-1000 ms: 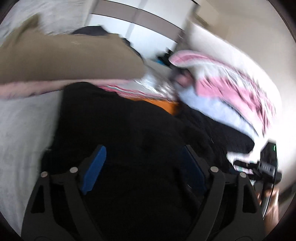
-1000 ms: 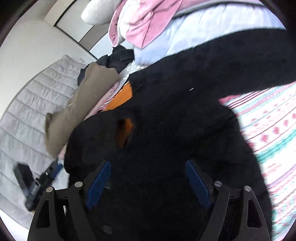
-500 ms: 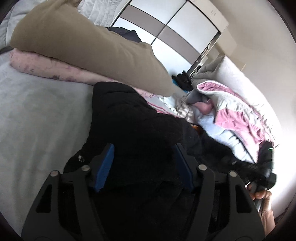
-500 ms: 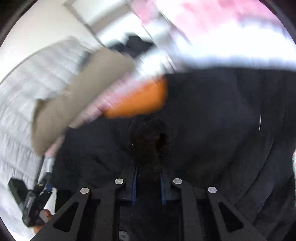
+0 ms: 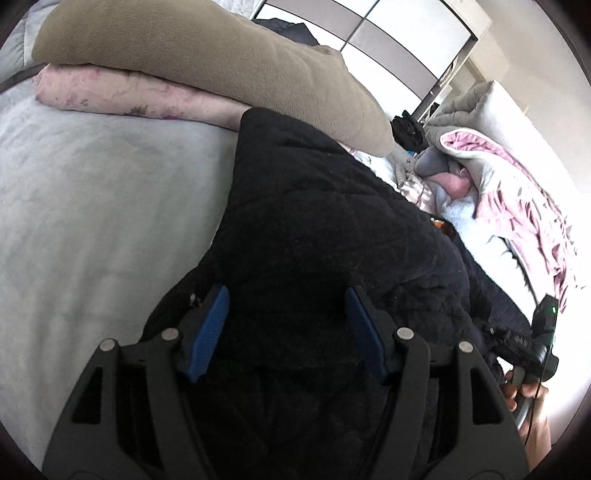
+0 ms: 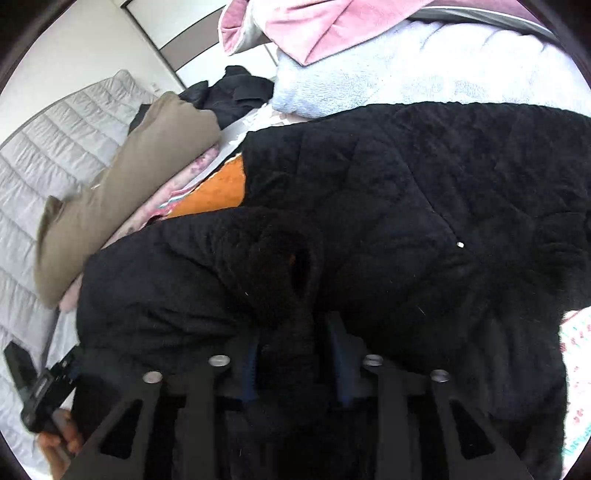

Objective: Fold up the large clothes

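The right gripper (image 6: 293, 363), tightly shut on a fold of the black coat (image 6: 406, 221) half a second ago, is now opening around it. The left gripper (image 5: 286, 328) is opening too, its pads astride the coat on the bed (image 5: 92, 203). I judge this fold laid.

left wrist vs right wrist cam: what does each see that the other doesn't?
Left wrist only: the grey bedsheet and the left gripper with its jaws opening over the black coat.

Right wrist only: an orange cloth under the coat, a quilted headboard, and the right gripper, jaws opening around a bunched coat fold.

Both: the coat, the tan pillow, the pink blanket.
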The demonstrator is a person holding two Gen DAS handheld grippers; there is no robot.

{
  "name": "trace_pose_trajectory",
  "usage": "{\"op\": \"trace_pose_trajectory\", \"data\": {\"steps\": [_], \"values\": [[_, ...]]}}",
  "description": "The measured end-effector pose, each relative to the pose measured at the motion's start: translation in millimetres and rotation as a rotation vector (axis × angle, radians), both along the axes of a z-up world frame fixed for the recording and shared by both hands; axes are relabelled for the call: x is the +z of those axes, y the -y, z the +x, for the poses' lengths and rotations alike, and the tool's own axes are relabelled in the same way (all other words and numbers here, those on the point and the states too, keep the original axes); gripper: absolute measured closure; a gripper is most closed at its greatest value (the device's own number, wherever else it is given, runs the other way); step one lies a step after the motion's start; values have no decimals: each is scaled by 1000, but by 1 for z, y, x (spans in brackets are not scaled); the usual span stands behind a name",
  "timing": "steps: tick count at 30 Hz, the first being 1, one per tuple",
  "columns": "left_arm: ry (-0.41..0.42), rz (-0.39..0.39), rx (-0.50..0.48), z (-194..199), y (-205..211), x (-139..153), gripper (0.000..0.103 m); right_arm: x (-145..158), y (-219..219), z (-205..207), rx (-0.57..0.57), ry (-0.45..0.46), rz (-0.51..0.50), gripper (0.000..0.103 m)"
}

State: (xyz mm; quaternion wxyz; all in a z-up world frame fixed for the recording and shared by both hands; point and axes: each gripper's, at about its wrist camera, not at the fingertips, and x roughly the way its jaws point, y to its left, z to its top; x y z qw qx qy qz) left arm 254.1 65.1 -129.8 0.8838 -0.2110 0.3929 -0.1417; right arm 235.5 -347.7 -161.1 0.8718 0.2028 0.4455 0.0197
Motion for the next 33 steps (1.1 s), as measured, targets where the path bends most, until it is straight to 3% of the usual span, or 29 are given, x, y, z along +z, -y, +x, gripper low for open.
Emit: {"op": "trace_pose_trajectory", "data": {"steps": [3,8,11,15,21,26,33], "values": [[-19,19,20,-2,3,12,20,16,16,-26,40,24,-20,35],[-71,26,15,-9,20,30,10,43,79,-71,-58,50,-152,27],[-92,17,-8,-15,30,37,10,49,141,-96,-215,51,-152,27],[-70,9,-16,-26,39,49,10,44,226,-132,-459,75,-37,26],[-36,16,-20,-34,51,58,9,18,321,-182,-748,116,54,26],[-40,63,-38,-37,63,52,9,0,363,-196,-824,124,58,26],[-47,139,-64,-40,80,42,9,-14,394,-180,-891,170,31,26]]}}
